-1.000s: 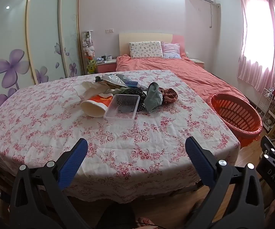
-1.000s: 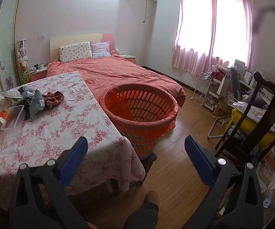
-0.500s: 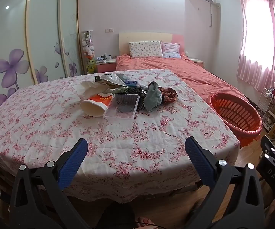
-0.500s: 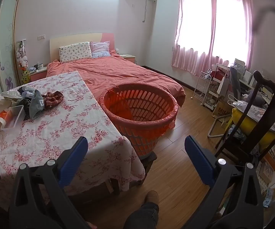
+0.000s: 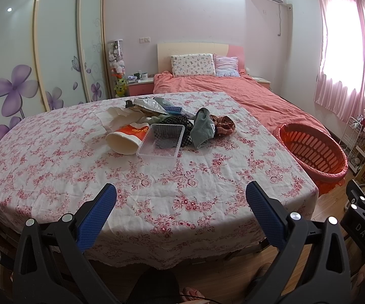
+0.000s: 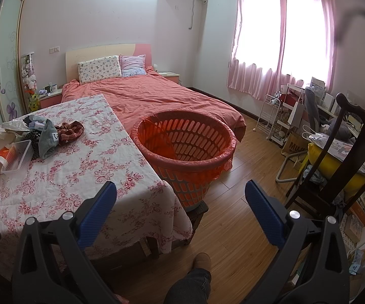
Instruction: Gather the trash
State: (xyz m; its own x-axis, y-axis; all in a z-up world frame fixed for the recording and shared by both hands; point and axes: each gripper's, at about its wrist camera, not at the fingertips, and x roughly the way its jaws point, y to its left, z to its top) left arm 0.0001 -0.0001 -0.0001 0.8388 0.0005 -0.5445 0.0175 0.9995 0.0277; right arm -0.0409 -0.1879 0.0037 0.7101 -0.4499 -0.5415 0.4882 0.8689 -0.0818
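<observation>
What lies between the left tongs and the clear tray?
Only bare floral tablecloth between the open left tongs and the clear tray, seen in the left wrist view.

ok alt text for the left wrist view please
An open left tool hovers at the near edge of a floral-clothed table holding a pile of trash: cup, clear tray, wrappers, cloths. An orange basket stands to the right, before a pink bed.

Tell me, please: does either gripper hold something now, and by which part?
Nothing is held. The left gripper and the right gripper are both open and empty; the trash pile lies untouched on the table.
</observation>
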